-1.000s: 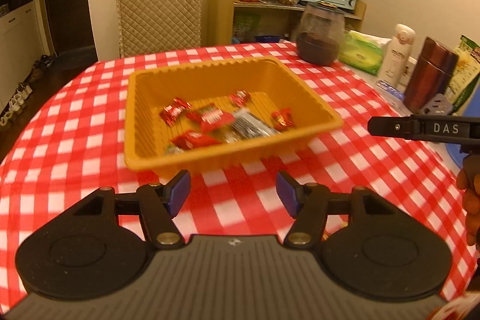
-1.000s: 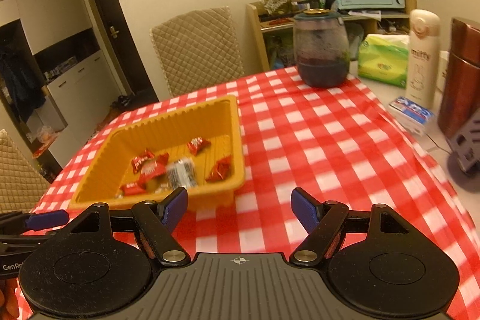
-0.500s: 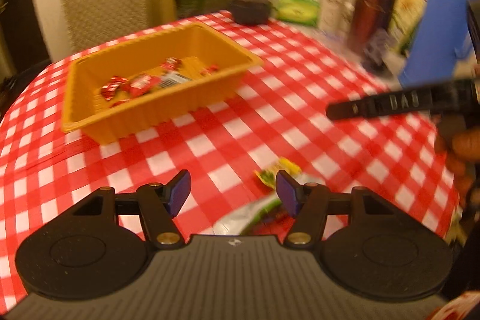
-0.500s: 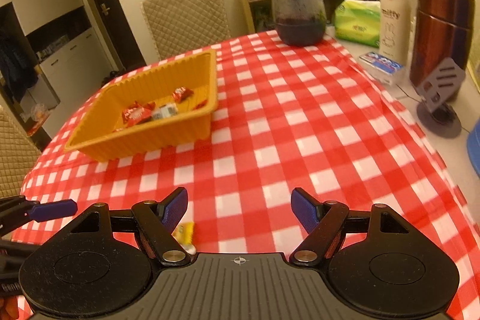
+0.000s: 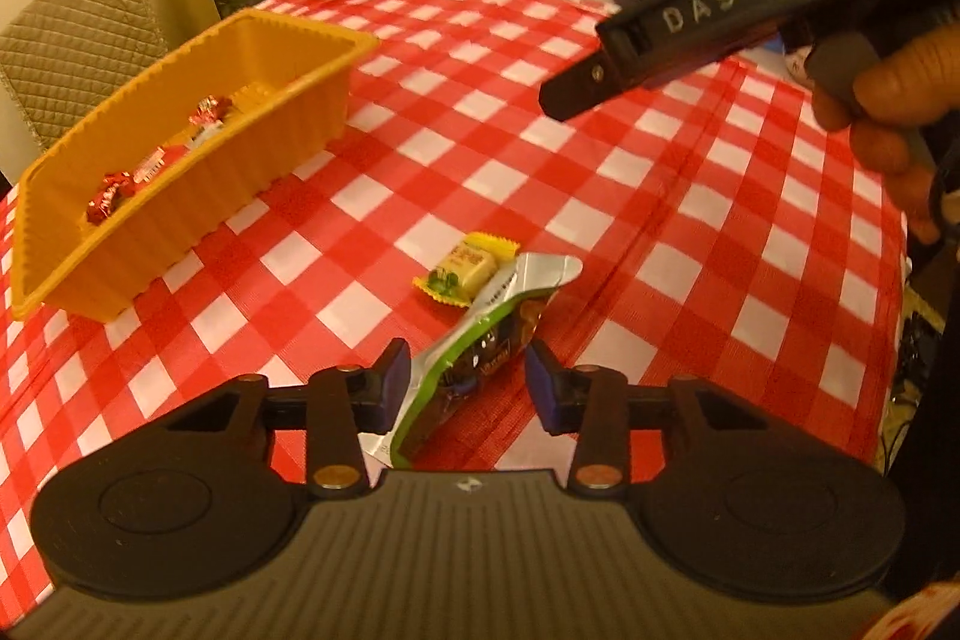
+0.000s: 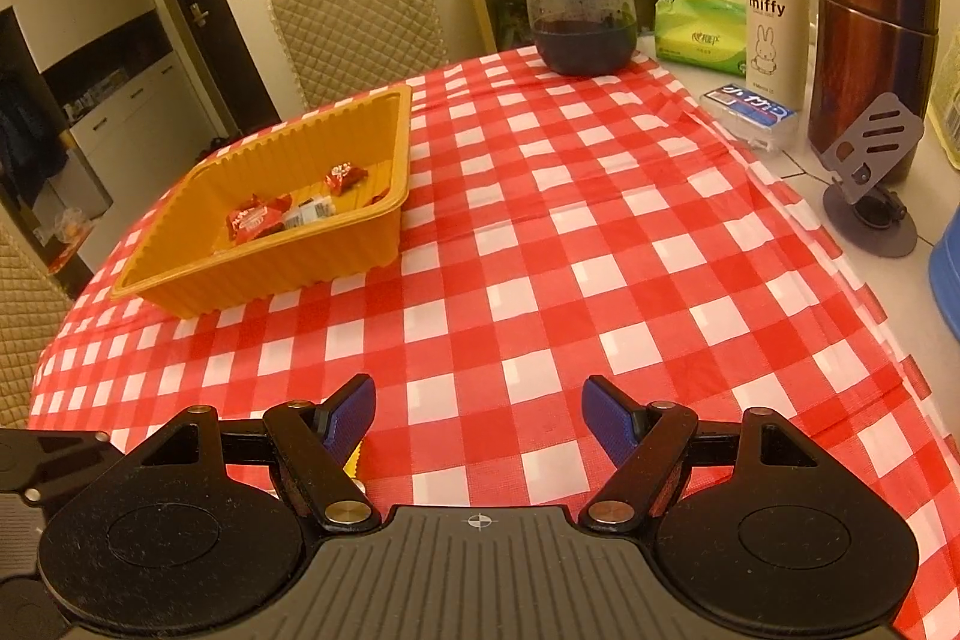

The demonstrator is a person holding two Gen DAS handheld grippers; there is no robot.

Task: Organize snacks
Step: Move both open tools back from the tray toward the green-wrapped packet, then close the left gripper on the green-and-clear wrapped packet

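You swung the left gripper [image 5: 468, 379] off the orange tray [image 5: 276, 148], down over the green snack packet [image 5: 480, 346]; jaws closing around it, not yet gripping.

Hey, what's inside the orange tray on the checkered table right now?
The orange tray holds a few red-wrapped candies and one pale silvery-wrapped snack. Its near wall hides part of the floor, so anything lying against that wall cannot be seen.

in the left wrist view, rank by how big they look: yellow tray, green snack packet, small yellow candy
1. yellow tray
2. green snack packet, though it lies nearest the camera, which inflates it
3. small yellow candy
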